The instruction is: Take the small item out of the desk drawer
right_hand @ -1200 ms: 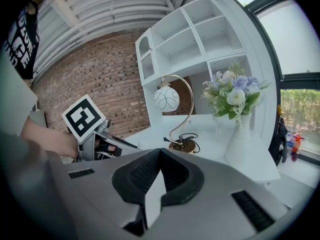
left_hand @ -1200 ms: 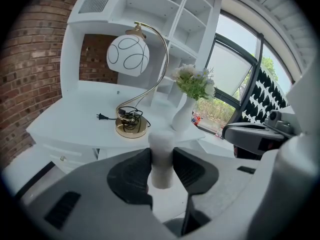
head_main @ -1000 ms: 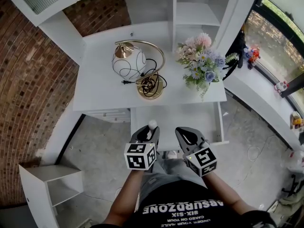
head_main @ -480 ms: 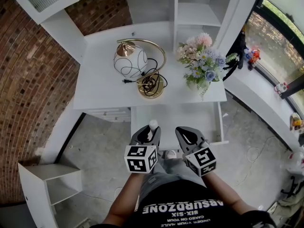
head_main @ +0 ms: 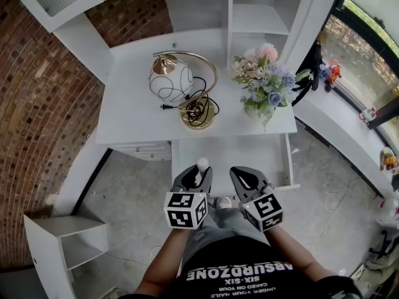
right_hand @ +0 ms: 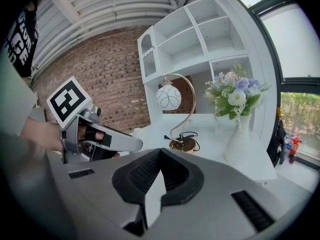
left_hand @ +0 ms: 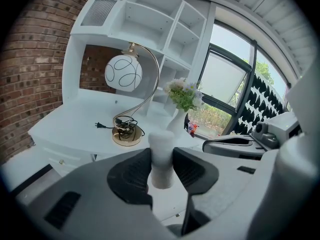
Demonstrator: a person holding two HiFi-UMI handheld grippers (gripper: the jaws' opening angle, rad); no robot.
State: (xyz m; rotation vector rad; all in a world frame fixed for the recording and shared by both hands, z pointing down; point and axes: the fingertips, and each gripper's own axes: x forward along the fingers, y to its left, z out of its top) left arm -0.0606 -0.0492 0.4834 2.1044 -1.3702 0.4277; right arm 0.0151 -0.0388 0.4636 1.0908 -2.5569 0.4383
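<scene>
The small white item (head_main: 201,163), a little bottle-like piece with a rounded cap, stands upright between the jaws of my left gripper (head_main: 198,172), which is shut on it above the front of the open white desk drawer (head_main: 287,161). In the left gripper view the item (left_hand: 161,149) sits pinched between both black pads (left_hand: 131,176). My right gripper (head_main: 244,178) hangs level beside it over the drawer's front. In the right gripper view its jaws (right_hand: 159,153) meet at the tips with nothing between them.
On the white desk top (head_main: 128,120) stand a globe lamp with a gold arc and coiled black cord (head_main: 182,86) and a white vase of flowers (head_main: 265,86). A white hutch rises behind. A low white shelf unit (head_main: 62,242) stands at the floor's left.
Almost nothing: both grippers have drifted very slightly, and the left one still holds the white item over the drawer.
</scene>
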